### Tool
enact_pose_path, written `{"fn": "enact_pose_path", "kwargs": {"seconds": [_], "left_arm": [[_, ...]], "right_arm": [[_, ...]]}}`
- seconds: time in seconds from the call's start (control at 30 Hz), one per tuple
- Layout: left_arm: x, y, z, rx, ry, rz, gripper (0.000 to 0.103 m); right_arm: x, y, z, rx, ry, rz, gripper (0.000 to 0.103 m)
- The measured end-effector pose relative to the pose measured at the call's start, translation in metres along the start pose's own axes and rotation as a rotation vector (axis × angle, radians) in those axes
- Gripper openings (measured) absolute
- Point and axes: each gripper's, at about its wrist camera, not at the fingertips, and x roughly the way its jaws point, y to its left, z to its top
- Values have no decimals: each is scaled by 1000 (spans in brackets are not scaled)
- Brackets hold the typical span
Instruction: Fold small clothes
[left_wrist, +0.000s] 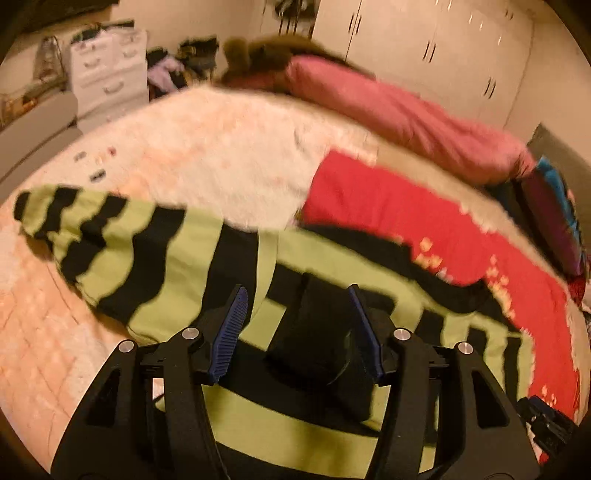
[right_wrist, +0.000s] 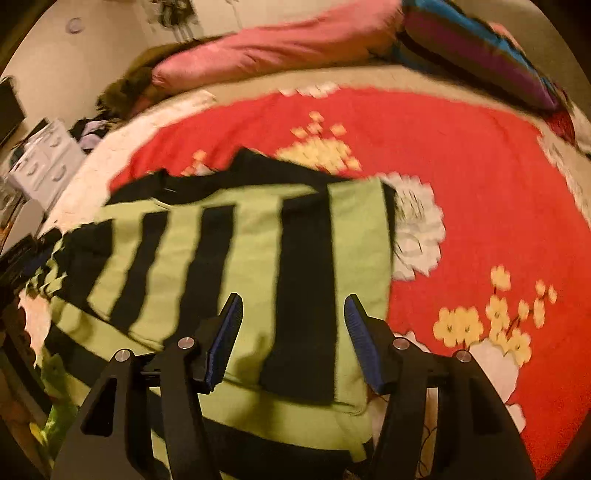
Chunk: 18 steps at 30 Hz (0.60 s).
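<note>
A green and black striped garment (left_wrist: 155, 251) lies on the bed, one sleeve stretched out to the left. It also shows in the right wrist view (right_wrist: 236, 243), partly folded over itself. My left gripper (left_wrist: 297, 295) is open just above the garment's middle, its blue pads (left_wrist: 231, 325) wide apart around a black fold of cloth. My right gripper (right_wrist: 293, 306) is open over the garment's near right part, with nothing held between its pads (right_wrist: 360, 332). Both views are blurred by motion.
The garment rests on a red floral blanket (right_wrist: 461, 177) over a peach quilt (left_wrist: 207, 147). A pink pillow (left_wrist: 399, 114) and a striped cushion (right_wrist: 480, 51) lie at the far side. A white drawer unit (left_wrist: 107, 70) stands beyond the bed.
</note>
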Motion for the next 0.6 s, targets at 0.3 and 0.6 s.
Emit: {"fn": "enact_pose_path", "kwargs": {"seconds": [0.3, 0.6], "left_arm": [[29, -51, -27, 181, 167, -104, 40], [37, -40, -29, 127, 180, -120, 50]], "right_arm": [[20, 20, -9, -19, 82, 55, 56], [14, 24, -12, -9, 69, 83, 65]]}}
